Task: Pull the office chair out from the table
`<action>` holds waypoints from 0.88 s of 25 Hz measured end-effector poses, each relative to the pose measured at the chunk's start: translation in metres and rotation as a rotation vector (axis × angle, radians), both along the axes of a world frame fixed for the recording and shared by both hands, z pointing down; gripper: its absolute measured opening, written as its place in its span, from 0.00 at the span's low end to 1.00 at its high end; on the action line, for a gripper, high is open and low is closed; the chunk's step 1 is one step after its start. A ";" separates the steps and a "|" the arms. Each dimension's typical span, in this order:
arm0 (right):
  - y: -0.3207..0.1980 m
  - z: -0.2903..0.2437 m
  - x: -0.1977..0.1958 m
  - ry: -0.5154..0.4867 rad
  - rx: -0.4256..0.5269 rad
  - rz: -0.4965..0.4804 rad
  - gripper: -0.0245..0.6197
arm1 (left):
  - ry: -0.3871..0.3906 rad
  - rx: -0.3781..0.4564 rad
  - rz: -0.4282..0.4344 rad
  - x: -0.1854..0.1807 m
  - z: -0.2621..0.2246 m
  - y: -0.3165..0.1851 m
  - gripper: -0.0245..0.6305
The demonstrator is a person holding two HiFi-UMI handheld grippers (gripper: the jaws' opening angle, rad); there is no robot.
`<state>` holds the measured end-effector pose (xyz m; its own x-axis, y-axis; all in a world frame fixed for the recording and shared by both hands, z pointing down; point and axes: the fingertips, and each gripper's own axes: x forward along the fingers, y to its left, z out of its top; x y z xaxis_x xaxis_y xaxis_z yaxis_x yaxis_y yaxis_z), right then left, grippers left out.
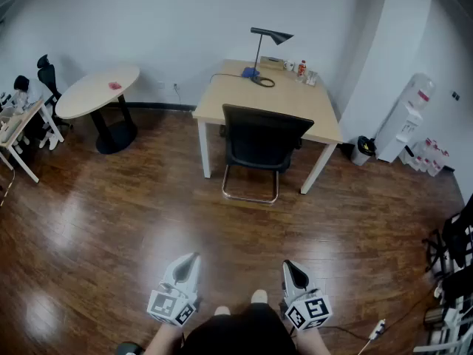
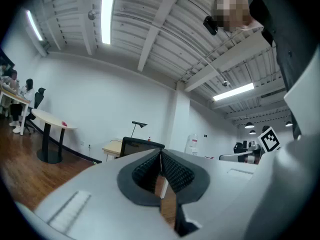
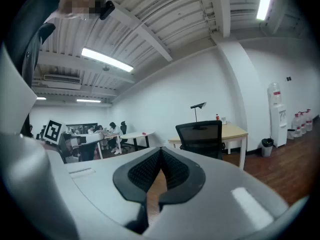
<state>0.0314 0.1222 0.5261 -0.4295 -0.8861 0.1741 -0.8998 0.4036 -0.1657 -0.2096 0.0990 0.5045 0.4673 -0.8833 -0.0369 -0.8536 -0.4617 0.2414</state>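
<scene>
Dark, glossy wood floor [image 1: 111,220]; white wall [image 1: 185,21] behind. Pale rectangular counter [image 1: 236,98] at the far wall, a rounded counter [image 1: 92,91] on a black pedestal to its left. Black office chair [image 1: 262,143] tucked under the rectangular counter's near edge, backrest toward the camera. Water dispenser [image 1: 405,120] at right. Black lamp [image 1: 260,50] on the rectangular counter. Left gripper [image 1: 191,263] and right gripper [image 1: 291,269] both closed, empty, well apart from the chair.

left claw [image 1: 192,260], right claw [image 1: 290,268], closed (empty)

tongs [image 3: 159,160] closed, empty | office chair [image 3: 201,138] tucked under table [image 3: 235,132]
</scene>
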 end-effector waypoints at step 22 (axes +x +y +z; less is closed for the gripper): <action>-0.181 -0.007 0.063 -0.075 0.092 -0.012 0.06 | -0.097 0.078 -0.008 0.055 -0.024 -0.164 0.04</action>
<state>0.0942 -0.0591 0.5193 -0.4490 -0.8915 0.0596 -0.8813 0.4309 -0.1941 -0.1541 -0.0654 0.4806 0.4654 -0.8830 -0.0609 -0.8747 -0.4694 0.1205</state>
